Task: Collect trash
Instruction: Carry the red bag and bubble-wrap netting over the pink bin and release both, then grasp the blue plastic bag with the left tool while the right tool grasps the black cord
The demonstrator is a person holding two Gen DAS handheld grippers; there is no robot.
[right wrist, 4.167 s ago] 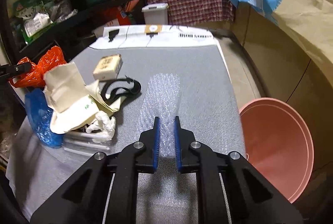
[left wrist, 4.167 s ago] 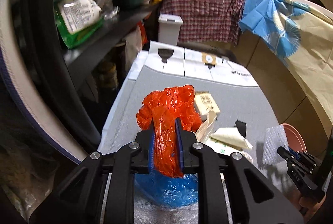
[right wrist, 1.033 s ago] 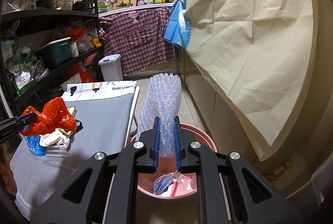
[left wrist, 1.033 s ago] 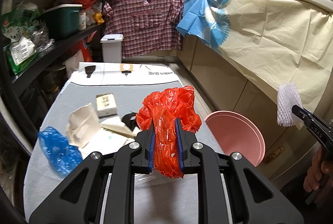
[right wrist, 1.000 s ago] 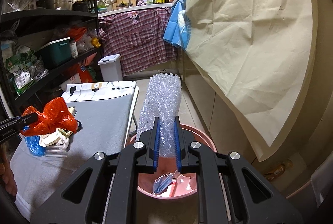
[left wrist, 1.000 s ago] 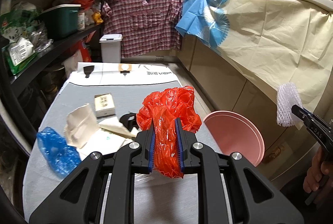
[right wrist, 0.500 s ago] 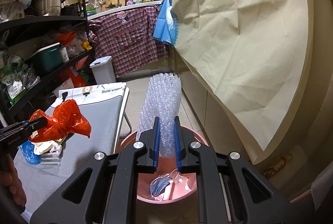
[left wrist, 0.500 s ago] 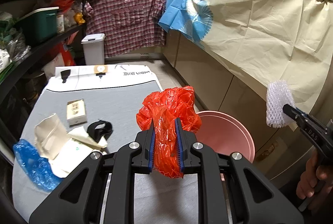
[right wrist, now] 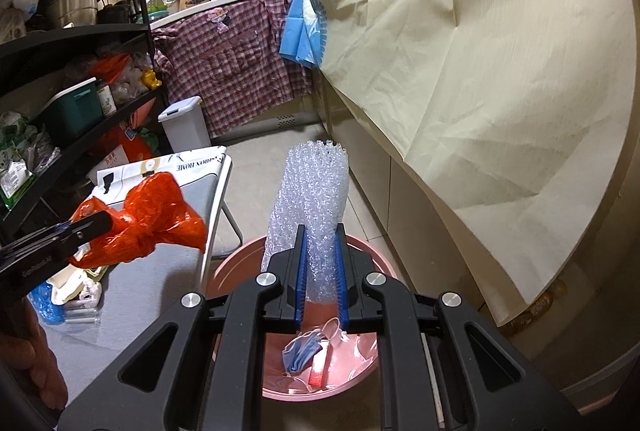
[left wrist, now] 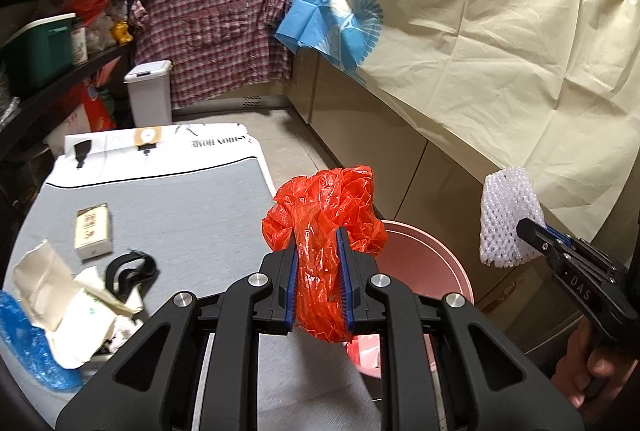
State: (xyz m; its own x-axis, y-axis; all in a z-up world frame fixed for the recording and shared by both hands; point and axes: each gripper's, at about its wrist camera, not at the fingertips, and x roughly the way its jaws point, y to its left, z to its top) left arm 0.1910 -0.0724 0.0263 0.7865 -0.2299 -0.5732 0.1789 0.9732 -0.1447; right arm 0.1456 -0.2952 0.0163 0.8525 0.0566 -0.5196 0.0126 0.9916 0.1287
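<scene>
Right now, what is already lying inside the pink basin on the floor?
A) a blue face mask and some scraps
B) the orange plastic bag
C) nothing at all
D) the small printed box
A: the right wrist view looks down into the pink basin and shows a crumpled blue face mask lying on its bottom among red and clear scraps.
</scene>
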